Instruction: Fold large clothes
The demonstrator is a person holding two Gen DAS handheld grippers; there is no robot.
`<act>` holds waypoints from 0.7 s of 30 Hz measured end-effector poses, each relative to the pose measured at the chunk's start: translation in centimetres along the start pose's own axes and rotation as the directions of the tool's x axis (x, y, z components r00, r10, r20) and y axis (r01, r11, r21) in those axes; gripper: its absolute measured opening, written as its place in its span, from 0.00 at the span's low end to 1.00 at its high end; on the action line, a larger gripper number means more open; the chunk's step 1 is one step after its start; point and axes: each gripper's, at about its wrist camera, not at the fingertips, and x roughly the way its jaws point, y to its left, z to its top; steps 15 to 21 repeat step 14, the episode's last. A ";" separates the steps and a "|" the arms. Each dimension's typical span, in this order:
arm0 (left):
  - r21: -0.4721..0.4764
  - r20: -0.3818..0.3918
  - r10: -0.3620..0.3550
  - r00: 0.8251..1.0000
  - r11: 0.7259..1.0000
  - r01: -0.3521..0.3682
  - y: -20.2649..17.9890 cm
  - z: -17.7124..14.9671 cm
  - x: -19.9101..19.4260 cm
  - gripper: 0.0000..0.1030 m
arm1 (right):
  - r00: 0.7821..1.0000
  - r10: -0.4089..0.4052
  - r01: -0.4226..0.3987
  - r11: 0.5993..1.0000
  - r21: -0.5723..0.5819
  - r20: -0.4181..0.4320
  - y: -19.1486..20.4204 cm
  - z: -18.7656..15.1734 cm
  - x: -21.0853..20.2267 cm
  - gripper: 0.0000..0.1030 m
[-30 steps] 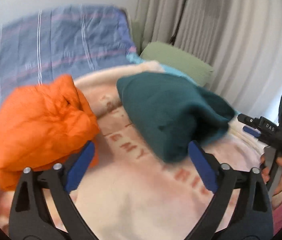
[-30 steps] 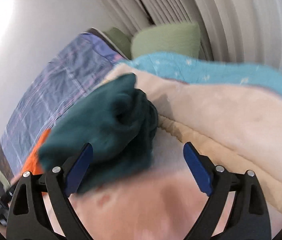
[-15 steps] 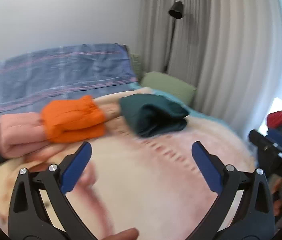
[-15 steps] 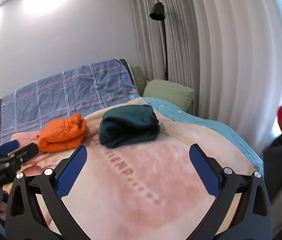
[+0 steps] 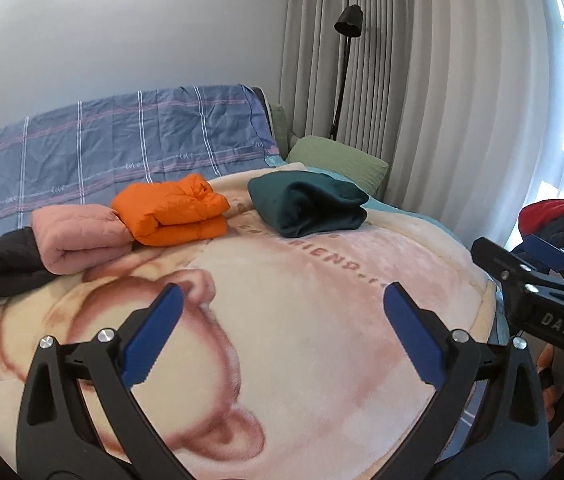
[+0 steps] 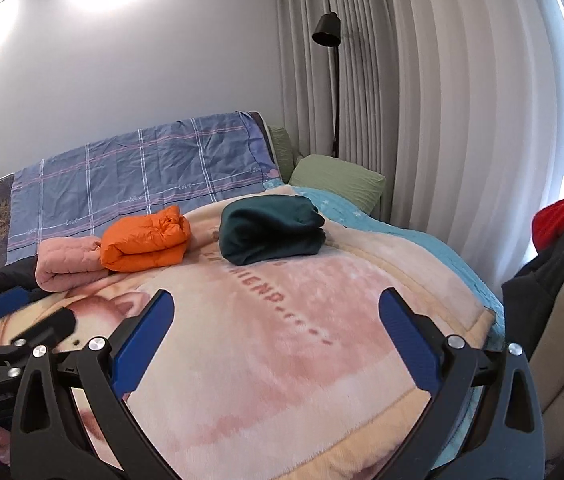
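Folded teal garment lying crosswise well ahead of the right hand-held gripper, rolled edge facing it, both hand-held grippers spread wide and empty above the bed blanket

Both grippers hang above the near end of the pink blanket, angled gently down toward it. The left gripper has its blue pads spread wide, nothing between them, nothing touched. The right gripper matches it: jaws at full spread after a last bit of opening, and only blanket shows in the gap between them. Seen from the left wrist, the right gripper sits off at the blanket's right edge, with fingers of the person's right hand curled round its handle below. Seen from the right wrist, the left gripper shows at the blanket's left side, one blue pad forward.
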 end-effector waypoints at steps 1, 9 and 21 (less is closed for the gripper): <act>0.006 0.006 0.004 1.000 1.000 -0.004 -0.1 0.0 -0.5 0.98 | 1.000 -0.001 0.001 1.000 -0.001 -0.001 0.1 -0.1 -0.1 0.99; 0.060 0.024 0.041 0.999 0.997 -0.043 -0.8 -0.4 -2.3 0.98 | 1.000 -0.009 0.009 1.000 -0.010 -0.015 0.8 -0.6 0.0 0.99; 0.069 0.020 0.045 0.999 0.997 -0.047 -0.6 -0.5 -2.4 0.98 | 1.000 -0.015 0.014 1.000 -0.014 -0.025 1.2 -0.7 0.4 0.99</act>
